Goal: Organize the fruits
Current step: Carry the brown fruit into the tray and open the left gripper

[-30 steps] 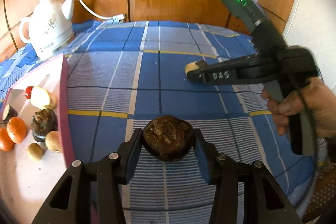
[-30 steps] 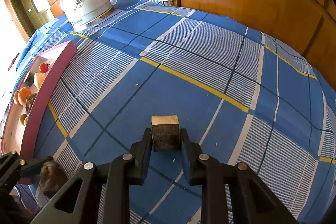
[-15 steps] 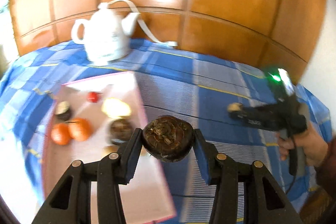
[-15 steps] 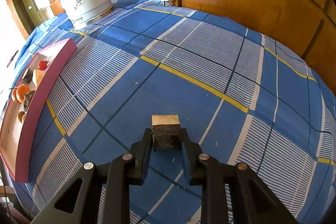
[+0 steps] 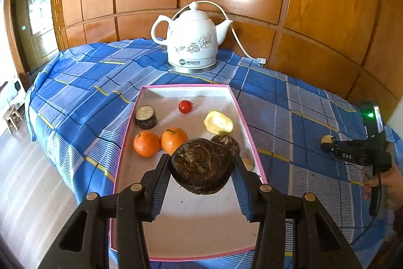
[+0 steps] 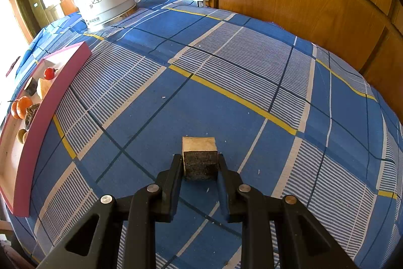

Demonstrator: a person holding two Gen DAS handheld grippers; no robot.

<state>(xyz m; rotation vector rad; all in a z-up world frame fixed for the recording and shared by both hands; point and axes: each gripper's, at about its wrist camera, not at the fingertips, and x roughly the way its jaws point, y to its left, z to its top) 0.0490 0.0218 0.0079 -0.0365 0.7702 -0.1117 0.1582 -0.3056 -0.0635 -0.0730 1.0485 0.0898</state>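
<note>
— Now hanging over the pink-rimmed shallow cardboard tray (image 5: pixel 248 127), where a second ago only blue checked cloth (image 5: pixel 289 105) was lying underneath. Gripping the dark brown round rough-skinned fruit (image 5: pixel 201 169) between both pads of the left gripper (image 5: pixel 200 183), partly open around it, raised clear of the tray floor.

— Going left to right inside the tray?

— Sitting at the left, a dark cut chunk with a pale top (image 5: pixel 145 117); then two orange tangerines (image 5: pixel 146 144) side by side, a small red cherry tomato (image 5: pixel 185 106) behind them, a peeled yellow fruit piece (image 5: pixel 218 122), a second dark rough fruit (image 5: pixel 226 141) just behind the held one, and a small tan fruit (image 5: pixel 248 163) near the right rim.

— And further right?

— Pinching a dark block with a pale cut top (image 6: pixel 199 160) in the right gripper (image 6: pixel 200 165), nearly closed, low over the cloth, well apart from the tray. Standing behind the tray, a white ceramic electric kettle (image 5: pixel 191 42).
</note>
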